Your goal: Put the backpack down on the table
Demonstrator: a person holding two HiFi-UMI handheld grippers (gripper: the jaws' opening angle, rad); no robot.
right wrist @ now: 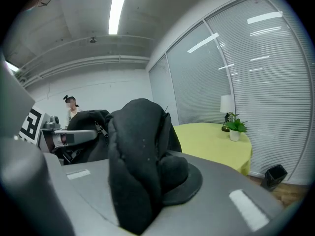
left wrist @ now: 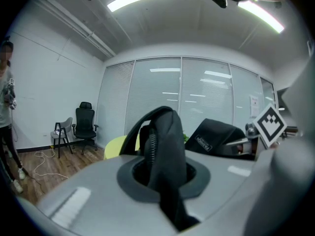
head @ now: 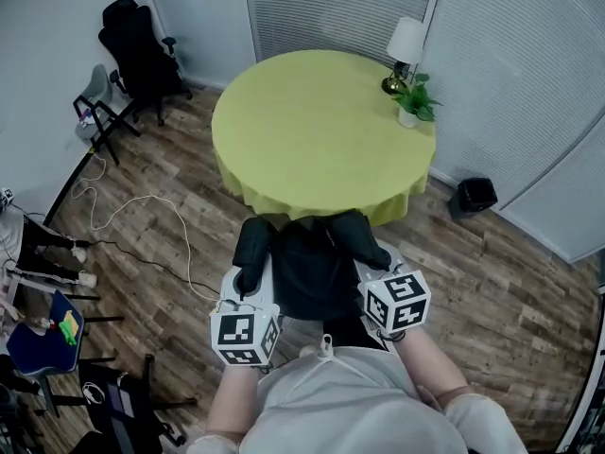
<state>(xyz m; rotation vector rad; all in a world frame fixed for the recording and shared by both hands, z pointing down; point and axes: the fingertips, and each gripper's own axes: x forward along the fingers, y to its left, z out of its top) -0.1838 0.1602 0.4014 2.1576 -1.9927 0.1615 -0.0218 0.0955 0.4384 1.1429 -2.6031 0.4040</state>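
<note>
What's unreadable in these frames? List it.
- Backpack bottom: head view, hidden behind the wearer's shirt.
- Table legs: head view, hidden under the yellow cloth.
- Bystander: left gripper view, cut off by the left edge.
- Bin contents: head view, too dark and too small to tell.

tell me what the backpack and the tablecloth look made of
Backpack: matte black woven fabric, probably nylon or polyester; it bunches softly and shows zipper teeth. Tablecloth: matte yellow-green cloth, exact fibre unclear; its edge hangs in soft folds.
</note>
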